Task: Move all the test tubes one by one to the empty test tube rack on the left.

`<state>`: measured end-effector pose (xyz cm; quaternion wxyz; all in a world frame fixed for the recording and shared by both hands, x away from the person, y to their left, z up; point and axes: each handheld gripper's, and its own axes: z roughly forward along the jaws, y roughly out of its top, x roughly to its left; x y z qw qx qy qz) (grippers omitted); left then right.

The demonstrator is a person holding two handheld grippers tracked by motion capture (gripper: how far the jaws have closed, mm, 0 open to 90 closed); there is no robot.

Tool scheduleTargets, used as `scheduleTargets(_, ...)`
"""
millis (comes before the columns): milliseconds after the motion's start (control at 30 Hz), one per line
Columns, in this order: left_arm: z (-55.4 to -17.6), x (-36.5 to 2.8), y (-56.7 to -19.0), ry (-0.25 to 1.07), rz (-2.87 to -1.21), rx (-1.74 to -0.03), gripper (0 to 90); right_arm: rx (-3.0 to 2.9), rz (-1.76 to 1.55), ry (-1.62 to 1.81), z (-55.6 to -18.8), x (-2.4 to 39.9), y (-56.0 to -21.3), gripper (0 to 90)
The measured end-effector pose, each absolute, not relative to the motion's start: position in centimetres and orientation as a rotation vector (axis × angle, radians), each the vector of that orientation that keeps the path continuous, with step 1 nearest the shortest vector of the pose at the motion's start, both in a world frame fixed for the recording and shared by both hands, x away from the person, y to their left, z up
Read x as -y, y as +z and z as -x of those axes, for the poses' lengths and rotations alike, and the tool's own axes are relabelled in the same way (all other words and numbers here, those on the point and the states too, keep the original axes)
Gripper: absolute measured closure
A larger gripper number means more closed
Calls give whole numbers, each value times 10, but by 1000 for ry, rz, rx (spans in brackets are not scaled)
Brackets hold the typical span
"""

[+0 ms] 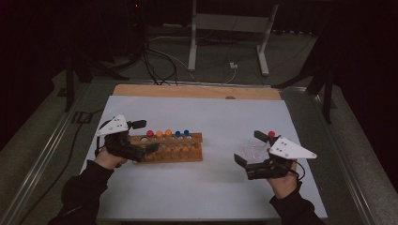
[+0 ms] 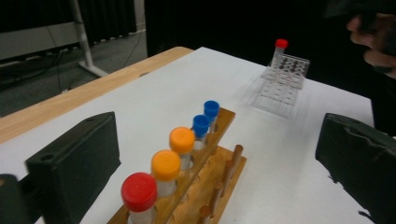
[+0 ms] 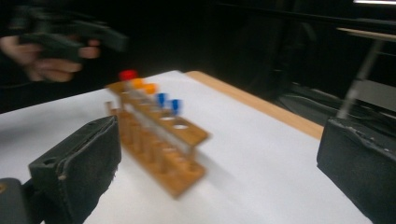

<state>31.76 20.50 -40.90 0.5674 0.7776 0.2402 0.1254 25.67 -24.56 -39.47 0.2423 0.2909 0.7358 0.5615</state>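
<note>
A wooden rack (image 1: 170, 149) left of centre on the white sheet holds a row of capped tubes: one red (image 2: 139, 191), two orange (image 2: 166, 164), two blue (image 2: 201, 125). My left gripper (image 1: 144, 136) hovers at the rack's left end, jaws wide open on either side of the red-capped tube and not touching it. A clear plastic rack (image 1: 256, 151) at the right carries one red-capped tube (image 1: 271, 134). My right gripper (image 1: 250, 148) is open just over that rack's near side and faces the wooden rack (image 3: 159, 140). Nothing sits between its jaws (image 3: 219, 163).
The white sheet (image 1: 211, 112) covers a wooden table whose bare edge (image 1: 197, 91) shows at the far side. Beyond it stand a metal stand's legs (image 1: 192, 51) and cables (image 1: 159, 61) on the floor. Metal rails (image 1: 47, 145) run along both sides.
</note>
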Motion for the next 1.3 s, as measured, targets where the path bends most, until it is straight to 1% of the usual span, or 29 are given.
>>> scheduleTargets(333,-316,-204,-408,294,-1832,-545,6,-1901,-1012,1375,-280,291,-410,0)
scheduleTargets(767,-315,-204,-407,304,-1838,-546,5,-1877,-1202,1174,-303,311,-443,1)
scheduleTargets(833,-315,-204,-407,305,-1837,-547,6,-1874,-1225,1171,-304,313,-446,52)
scheduleTargets(900,-315,-204,-407,304,-1837,-546,5,-1880,-1236,1152,-306,314,-448,66)
scheduleTargets(967,-315,-204,-407,306,-1838,-547,6,-1882,-1251,1137,-307,314,-451,129)
scheduleTargets(1033,-315,-205,-407,308,-1837,-550,6,-1886,-1268,1124,-308,314,-453,173)
scheduleTargets(1067,-316,-205,-407,307,-1837,-550,6,-1891,-1282,1106,-309,314,-454,233)
scheduleTargets(1133,-316,-205,-407,307,-1837,-552,6,-1892,-1293,1095,-309,314,-456,276)
scheduleTargets(1167,-316,-205,-407,305,-1838,-551,6,-1906,-1293,1090,-310,313,-457,338)
scheduleTargets(1267,-316,-205,-407,305,-1838,-552,6,-1933,-1312,1064,-312,311,-460,449)
scheduleTargets(1300,-316,-205,-406,307,-1838,-552,6,-1928,-1324,1052,-312,310,-460,501)
